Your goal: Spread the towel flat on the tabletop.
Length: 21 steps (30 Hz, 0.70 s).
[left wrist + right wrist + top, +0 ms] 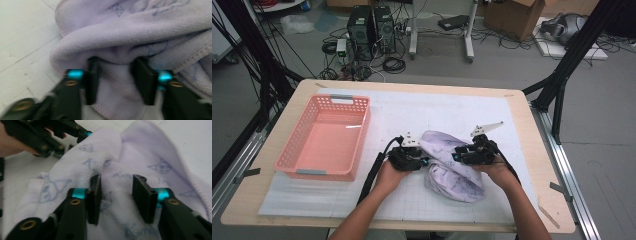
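Note:
A pale lilac towel [452, 167] with faint blue prints lies crumpled on the white mat, right of the table's middle. My left gripper [424, 161] is at its left edge, pointing right. In the left gripper view its jaws [116, 77] stand apart with a bunched fold of the towel [125, 30] between the pads; no firm pinch shows. My right gripper [455, 156] comes in from the right, over the towel's middle. In the right gripper view it [117, 195] is open, with the towel [150, 152] lying flat under the gap. The left gripper [75, 138] shows at the top left there.
An empty pink plastic basket [362, 130] stands on the left part of the white mat [422, 107]. The wooden table's edge [542, 165] runs close on the right. Computers, cables and boxes are on the floor beyond the far edge.

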### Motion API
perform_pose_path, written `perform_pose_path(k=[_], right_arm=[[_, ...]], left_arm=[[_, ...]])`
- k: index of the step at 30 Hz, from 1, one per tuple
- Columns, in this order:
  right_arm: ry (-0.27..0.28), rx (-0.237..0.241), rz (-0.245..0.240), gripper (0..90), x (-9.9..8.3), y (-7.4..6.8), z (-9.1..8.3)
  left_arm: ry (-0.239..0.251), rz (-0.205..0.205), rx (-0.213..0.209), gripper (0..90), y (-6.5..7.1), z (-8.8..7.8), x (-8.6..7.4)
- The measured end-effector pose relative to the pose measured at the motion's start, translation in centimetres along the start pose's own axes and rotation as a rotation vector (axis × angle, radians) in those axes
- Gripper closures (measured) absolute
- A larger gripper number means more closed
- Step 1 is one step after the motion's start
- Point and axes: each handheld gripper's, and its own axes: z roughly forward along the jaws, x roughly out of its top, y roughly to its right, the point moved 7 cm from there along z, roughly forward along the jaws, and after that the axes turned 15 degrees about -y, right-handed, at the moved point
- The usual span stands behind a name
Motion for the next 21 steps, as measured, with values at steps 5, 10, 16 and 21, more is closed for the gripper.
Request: perform_pose_path(k=[5,10,16,21], right_arm=[[-0.005,0.035,-0.087,82.8,0.6,-1.2,-0.3],[0.174,-0.082,-0.080,83.5,3.5,-0.3,-2.2],[0.294,-0.269,-0.007,84.1,7.5,1.4,-3.1],[0.304,-0.453,0.106,84.2,9.7,4.0,-2.6]], left_arm=[[0.089,-0.027,0.108,85.1,-1.6,-1.8,1.1],[0.208,-0.119,0.215,85.3,-4.5,-4.4,2.6],[0.240,-0.225,0.238,62.4,-5.7,-4.7,3.0],[0.248,-0.185,0.186,53.2,-4.6,-4.6,3.2]])
